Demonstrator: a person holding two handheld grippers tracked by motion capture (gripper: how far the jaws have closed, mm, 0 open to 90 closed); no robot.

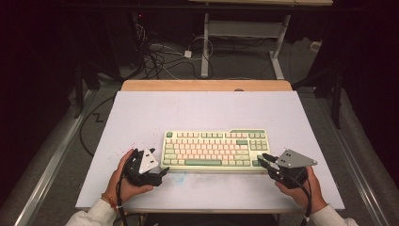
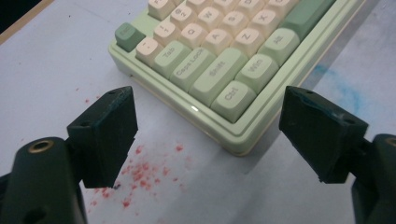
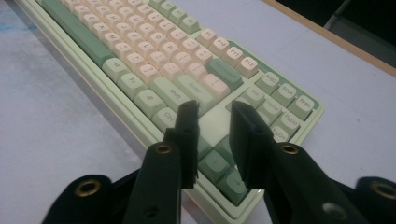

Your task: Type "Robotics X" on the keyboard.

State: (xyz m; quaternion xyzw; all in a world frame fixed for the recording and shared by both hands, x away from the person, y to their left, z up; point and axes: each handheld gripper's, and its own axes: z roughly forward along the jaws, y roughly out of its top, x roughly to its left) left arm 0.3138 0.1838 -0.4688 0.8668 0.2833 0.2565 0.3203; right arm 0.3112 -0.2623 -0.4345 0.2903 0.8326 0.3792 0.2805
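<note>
A pale green keyboard (image 1: 214,149) with cream and green keys lies across the middle of the white tabletop (image 1: 202,113). My left gripper (image 1: 164,171) rests at its front left corner, held in a hand. In the left gripper view the jaws of the left gripper (image 2: 208,100) stand wide apart, with the Ctrl corner of the keyboard (image 2: 224,60) ahead between them and untouched. My right gripper (image 1: 262,160) sits at the front right corner. In the right gripper view the right gripper (image 3: 212,109) hovers over the arrow keys of the keyboard (image 3: 154,70), a narrow gap between its jaws and nothing held.
Red specks (image 2: 140,172) dot the tabletop by the left jaw, and a faint blue smear (image 2: 345,88) lies before the keyboard. A wooden strip (image 1: 207,85) edges the far side. Beyond it are floor cables (image 1: 160,52) and another table's legs (image 1: 205,47).
</note>
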